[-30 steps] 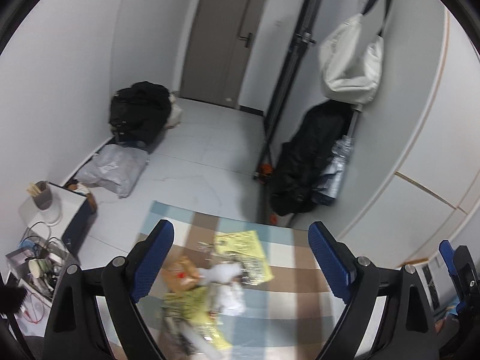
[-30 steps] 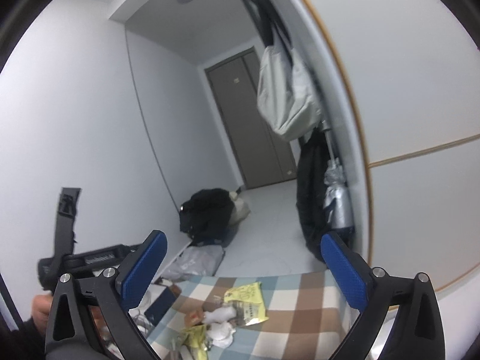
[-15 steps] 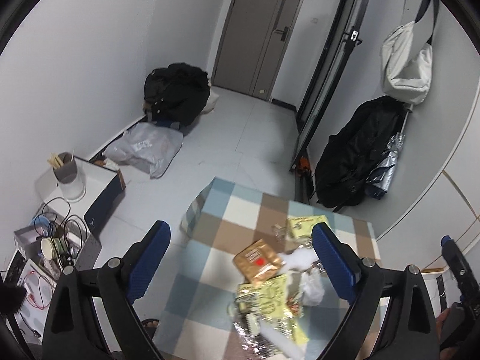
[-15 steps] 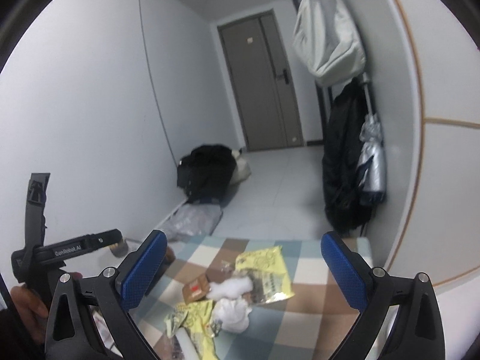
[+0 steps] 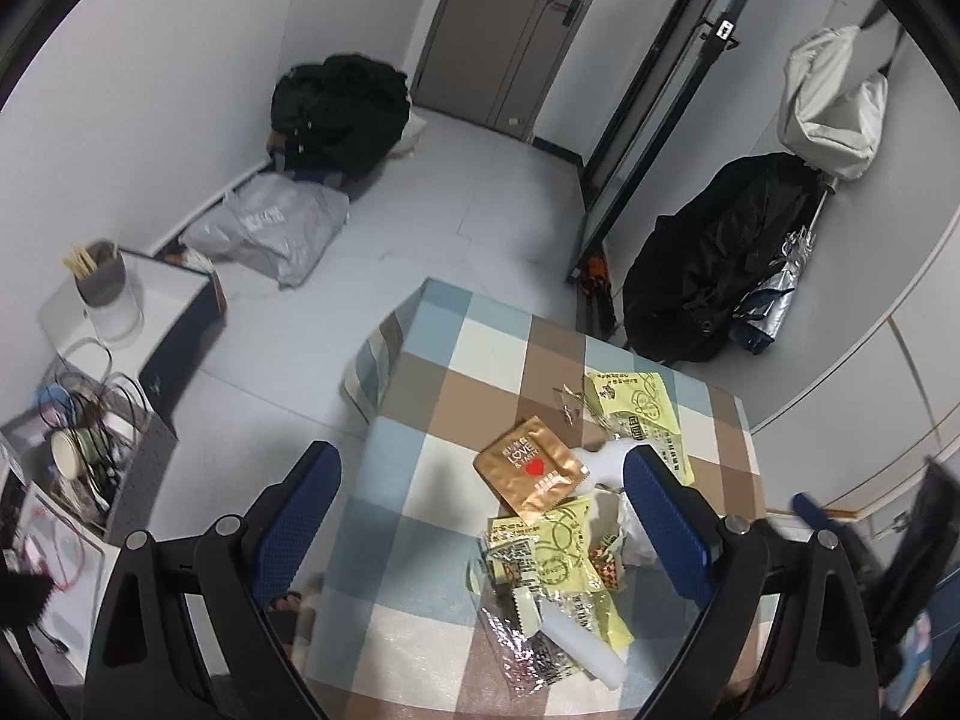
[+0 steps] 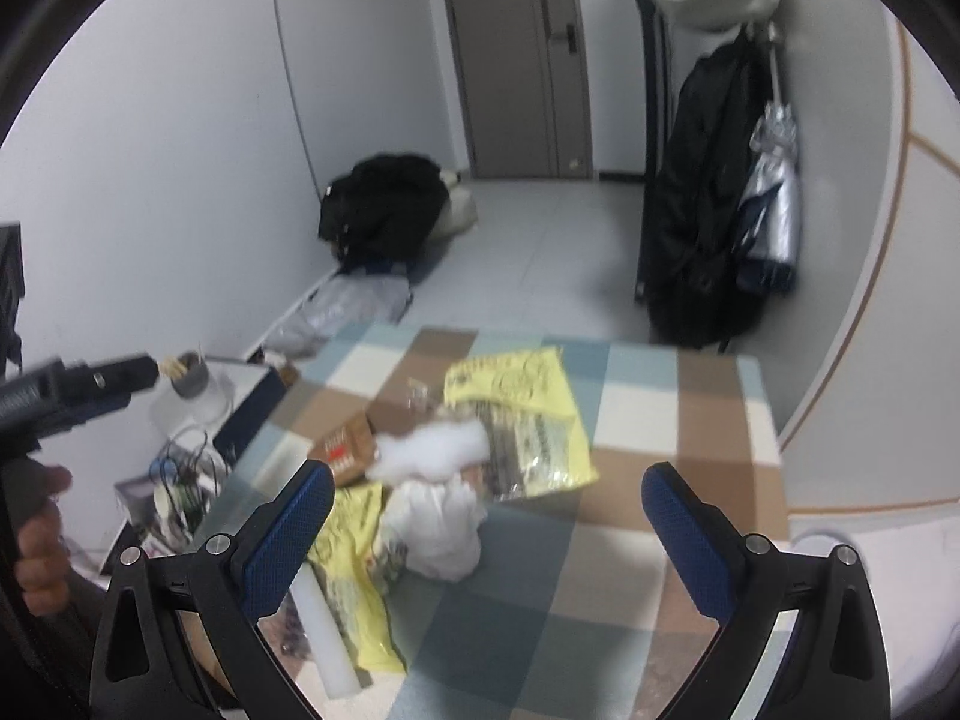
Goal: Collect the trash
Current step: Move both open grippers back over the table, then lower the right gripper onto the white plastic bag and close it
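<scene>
Two claws wide apart and empty above one loose heap of trash on the checked desk

Both your left claw (image 5: 480, 516) and right claw (image 6: 486, 516) hang unclenched, gripping nothing; the trash sits lower centre in both views: a brown sachet (image 5: 529, 469), yellow wrappers (image 5: 561, 552) with another yellow wrapper (image 6: 516, 414) further up, crumpled white tissue (image 6: 441, 525), a clear foil packet (image 5: 528, 642) and a white tube (image 5: 579, 648); the pieces overlap, so closing on one may drag its neighbours or flick them off the desk (image 5: 432, 396) onto the floor (image 5: 468, 192); thin flat foil may slip from your pads; tissue could tear or compress out of grip; the right view is blurred, so judge depth carefully; both claws aimed at one heap may collide.
</scene>
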Demonstrator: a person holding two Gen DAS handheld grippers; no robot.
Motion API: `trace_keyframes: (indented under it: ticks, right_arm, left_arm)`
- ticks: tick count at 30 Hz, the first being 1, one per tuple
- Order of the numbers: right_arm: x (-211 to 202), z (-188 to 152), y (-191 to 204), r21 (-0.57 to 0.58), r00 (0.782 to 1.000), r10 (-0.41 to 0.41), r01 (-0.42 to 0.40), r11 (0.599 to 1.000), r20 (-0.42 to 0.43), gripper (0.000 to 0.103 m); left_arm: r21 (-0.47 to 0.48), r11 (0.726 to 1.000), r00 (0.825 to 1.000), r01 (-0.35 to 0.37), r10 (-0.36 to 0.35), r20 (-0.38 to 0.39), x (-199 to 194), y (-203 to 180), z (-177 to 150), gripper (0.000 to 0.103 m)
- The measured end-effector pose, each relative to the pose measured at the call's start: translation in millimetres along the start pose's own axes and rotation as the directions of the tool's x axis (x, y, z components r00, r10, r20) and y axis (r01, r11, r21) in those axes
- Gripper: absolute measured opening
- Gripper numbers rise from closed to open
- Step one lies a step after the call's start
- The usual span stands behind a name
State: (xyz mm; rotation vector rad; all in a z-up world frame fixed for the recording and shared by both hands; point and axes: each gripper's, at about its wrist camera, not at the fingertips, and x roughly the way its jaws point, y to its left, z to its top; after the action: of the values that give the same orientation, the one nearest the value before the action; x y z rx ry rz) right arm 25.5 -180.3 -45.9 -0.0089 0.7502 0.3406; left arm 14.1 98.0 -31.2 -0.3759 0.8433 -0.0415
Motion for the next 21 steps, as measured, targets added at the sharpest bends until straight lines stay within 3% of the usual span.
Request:
trace_keyframes:
  ticks: [10,16,18,21]
  right_arm:
    - [54.4,-11.6,3.7,0.058,0.981,0.111,-0.104,0.993,-0.156,0.099]
    - [78.3,-17.4,-1.0,0.127,0.961,0.159,-0.133,0.983,-0.227,0.085]
    - [83.7,-19.5,-2.2,0.146,0.953,0.176,-0.143,0.979,-0.246,0.075]
    - [90.6,-21.8,-2.5,0.16,0.945,0.187,-0.148,0.976,-0.269,0.071]
  left_arm:
    - [-0.096,0.993,0.997,0.062,-0.066,-0.035,3.7,13.5,8.1,0.093]
    - [-0.104,0.993,0.996,0.063,-0.068,-0.051,9.0,16.3,9.4,0.093]
    - [-0.11,0.992,0.996,0.063,-0.07,-0.058,11.1,17.3,9.7,0.093]
    - [-0.119,0.991,0.995,0.065,-0.074,-0.068,14.0,19.6,9.6,0.093]
